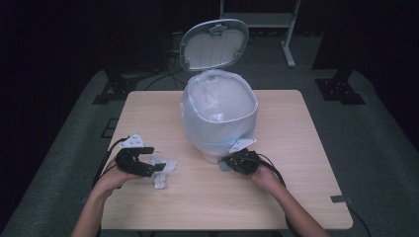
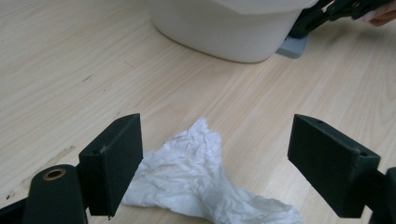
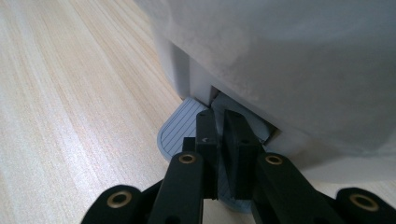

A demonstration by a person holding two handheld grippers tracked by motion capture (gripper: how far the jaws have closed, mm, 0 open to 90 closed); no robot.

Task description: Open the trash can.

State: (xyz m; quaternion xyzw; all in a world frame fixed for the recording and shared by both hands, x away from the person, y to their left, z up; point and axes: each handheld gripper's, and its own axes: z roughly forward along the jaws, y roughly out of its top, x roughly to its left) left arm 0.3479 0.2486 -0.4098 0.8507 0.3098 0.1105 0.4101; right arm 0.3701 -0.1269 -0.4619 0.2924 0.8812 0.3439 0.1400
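left gripper (image 2: 215, 163) straddling tissue (image 2: 196, 177), pedal (image 3: 180, 133) seemingly pressed

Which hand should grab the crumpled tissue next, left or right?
Left. The left gripper is open with its jaws either side of the tissue on the table. The right gripper is shut, pressing the bin's pedal, and the lid is up.

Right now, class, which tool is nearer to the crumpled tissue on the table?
Left. The left tool sits over the crumpled tissue, jaws open on either side. The right tool is away at the bin's pedal, jaws shut.
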